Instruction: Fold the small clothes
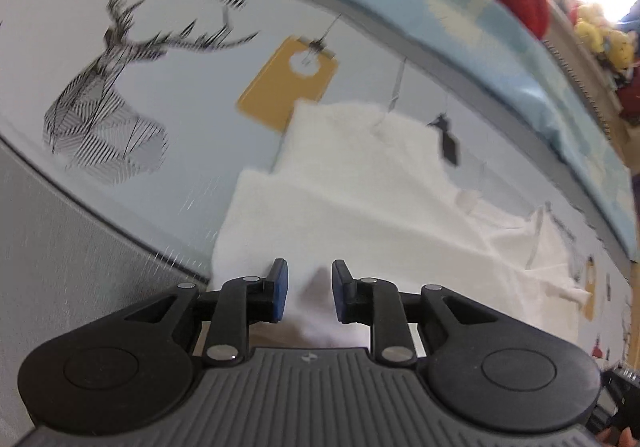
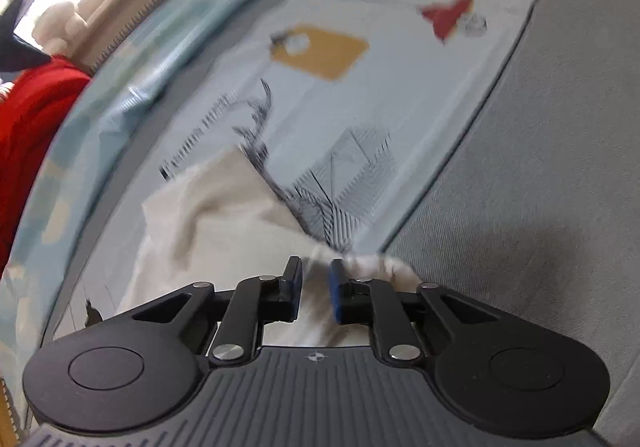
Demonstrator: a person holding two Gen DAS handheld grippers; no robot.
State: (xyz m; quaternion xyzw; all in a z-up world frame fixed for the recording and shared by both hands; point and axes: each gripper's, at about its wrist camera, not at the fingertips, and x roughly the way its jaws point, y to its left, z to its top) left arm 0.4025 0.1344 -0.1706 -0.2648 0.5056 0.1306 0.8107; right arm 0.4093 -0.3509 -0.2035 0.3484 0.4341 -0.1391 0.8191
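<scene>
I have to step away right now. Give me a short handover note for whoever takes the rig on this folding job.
Left gripper: jaws apart, white garment between them, pads not pressing it.
Right gripper: jaws narrowly apart with bunched white cloth between; grip unclear.
The garment lies rumpled on the printed bedsheet, over the deer print and the yellow tag print.
Done: possibly a first fold; hard to judge through the blur.
Left: flatten it, finish folding.

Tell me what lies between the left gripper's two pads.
White cloth: in the left wrist view a raised fold sits between the left gripper's parted pads, which don't visibly press it.
</scene>
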